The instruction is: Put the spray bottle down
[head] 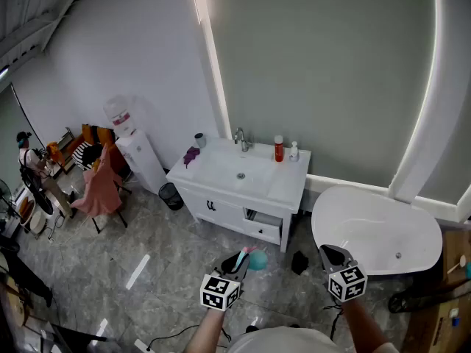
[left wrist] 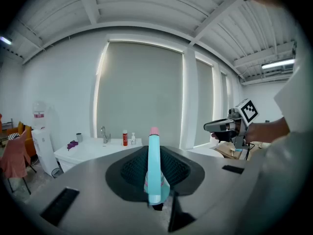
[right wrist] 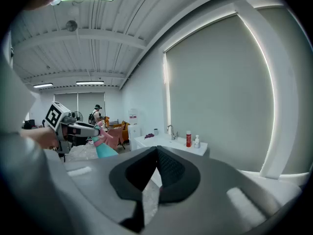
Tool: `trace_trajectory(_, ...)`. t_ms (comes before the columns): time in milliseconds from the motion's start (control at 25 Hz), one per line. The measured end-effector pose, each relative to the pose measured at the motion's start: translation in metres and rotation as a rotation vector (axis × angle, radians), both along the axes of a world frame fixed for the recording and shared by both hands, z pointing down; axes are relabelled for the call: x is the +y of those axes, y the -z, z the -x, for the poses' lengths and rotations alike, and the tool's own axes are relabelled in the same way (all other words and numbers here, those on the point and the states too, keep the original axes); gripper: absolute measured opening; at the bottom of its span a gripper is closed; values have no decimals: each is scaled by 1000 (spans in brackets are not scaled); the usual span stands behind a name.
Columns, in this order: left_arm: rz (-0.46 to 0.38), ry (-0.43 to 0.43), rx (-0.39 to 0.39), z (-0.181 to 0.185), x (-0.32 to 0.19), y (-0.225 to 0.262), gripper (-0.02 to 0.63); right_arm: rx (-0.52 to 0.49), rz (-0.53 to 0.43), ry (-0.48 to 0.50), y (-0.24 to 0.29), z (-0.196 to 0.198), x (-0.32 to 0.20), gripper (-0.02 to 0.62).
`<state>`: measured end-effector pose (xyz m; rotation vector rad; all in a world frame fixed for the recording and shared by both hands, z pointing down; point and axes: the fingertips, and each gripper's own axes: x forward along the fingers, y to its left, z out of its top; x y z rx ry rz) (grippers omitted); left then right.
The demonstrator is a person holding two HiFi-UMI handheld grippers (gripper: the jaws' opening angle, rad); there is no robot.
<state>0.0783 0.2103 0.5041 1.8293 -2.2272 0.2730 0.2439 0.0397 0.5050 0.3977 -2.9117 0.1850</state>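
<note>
The left gripper [head: 245, 256] is pinching the teal spray bottle [left wrist: 154, 166] in mid-air above the floor, well apart from the vanity counter [head: 287, 186] — the right gripper [head: 330, 253] is hanging pressed together and empty, so any early loosening is risking a drop.

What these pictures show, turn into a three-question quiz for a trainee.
1. True or false: the right gripper carries nothing.
2. The spray bottle is held by: A) the left gripper; B) a person's bare hand; C) nothing, it lies on the floor.
3. Fill in: on the vanity, the red bottle stands beside a small bottle coloured ____.
Key: 1 true; 2 A; 3 white.
</note>
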Motion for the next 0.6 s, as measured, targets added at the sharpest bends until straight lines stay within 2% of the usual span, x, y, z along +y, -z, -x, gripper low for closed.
trace_trajectory(600,-16,-10,11,0,22,2,67,-8,21,-33,2,2,20,11)
